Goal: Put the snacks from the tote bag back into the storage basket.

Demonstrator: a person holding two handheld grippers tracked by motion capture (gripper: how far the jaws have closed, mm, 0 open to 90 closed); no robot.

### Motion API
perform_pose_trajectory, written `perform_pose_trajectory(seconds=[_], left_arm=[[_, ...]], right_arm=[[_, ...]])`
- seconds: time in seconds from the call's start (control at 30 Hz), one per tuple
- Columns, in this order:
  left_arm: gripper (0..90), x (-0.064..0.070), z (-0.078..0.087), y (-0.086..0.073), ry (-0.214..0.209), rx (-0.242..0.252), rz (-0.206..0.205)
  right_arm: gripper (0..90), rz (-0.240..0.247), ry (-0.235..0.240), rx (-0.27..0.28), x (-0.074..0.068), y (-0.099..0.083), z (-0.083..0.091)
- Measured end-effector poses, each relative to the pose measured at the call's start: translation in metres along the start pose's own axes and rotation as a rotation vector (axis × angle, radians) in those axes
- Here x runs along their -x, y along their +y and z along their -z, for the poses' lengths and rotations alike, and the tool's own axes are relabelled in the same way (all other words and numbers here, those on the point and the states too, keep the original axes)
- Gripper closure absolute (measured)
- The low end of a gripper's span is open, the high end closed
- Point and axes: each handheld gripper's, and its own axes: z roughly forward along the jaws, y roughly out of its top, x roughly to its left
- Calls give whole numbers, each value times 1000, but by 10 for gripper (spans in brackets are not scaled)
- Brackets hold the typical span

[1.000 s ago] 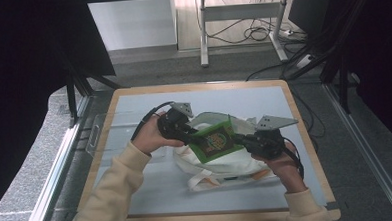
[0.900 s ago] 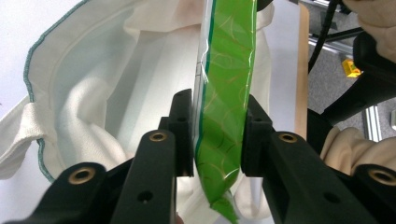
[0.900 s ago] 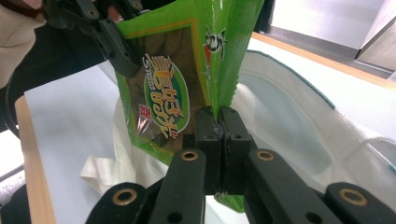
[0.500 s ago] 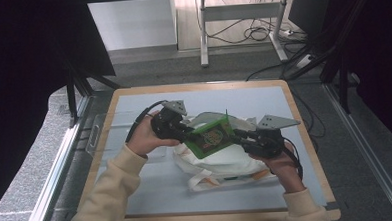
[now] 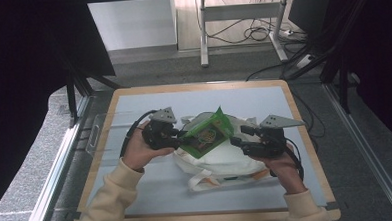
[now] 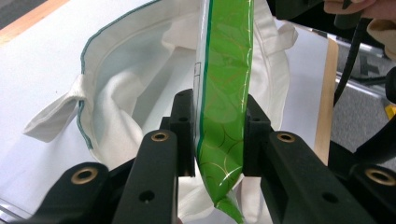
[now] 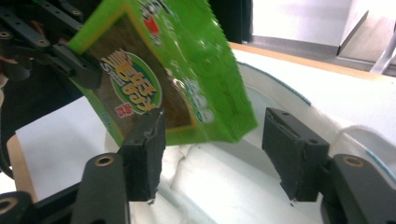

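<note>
Snack pouch: green foil pouch (image 6: 224, 93) held in the air over the mouth of the white cloth bag (image 5: 221, 159), tilted, one corner pointing up.
Left gripper: left gripper (image 6: 218, 135) has both jaws clamped flat on the pouch near its lower edge; the foil stands edge-on between the pads.
Right gripper: right gripper (image 7: 212, 154) has its jaws spread wide with nothing between them, sitting just under the pouch's free bottom edge and above the bag's opening.
Bag: lies slack on the pale table mat (image 5: 133, 100), green-trimmed rim (image 6: 100, 42) gaping towards the grippers, handles (image 5: 199, 180) flopped towards the person.
Step in hand: judged to be loading the pouch into the bag.
Doing it well: use the free gripper to pinch the near rim and lift it so the mouth stays wide; the cloth looks likely to fold shut otherwise.
Pouch angle: lead with a narrow corner rather than the broad face, so it clears the rim.
Release: let go only once most of the pouch is inside.
Risk: the glossy foil may slip in the pads if twisted hard.
</note>
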Motion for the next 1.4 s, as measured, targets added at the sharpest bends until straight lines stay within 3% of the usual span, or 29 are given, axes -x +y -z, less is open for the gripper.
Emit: perform_pose_trajectory(seconds=[0.4, 0.83, 1.03, 1.4], left_arm=[[729, 1, 6, -25, -11, 110, 49], [729, 2, 5, -35, -20, 146, 62], [729, 4, 2, -36, -25, 168, 70], [728, 12, -5, -31, -70, 198, 75]], right_arm=[[366, -35, -13, -19, 2, -7, -2], [353, -52, 14, -46, -3, -18, -10], [348, -55, 60, -58, -7, -23, -17], [342, -30, 205, -83, -23, -35, -41]])
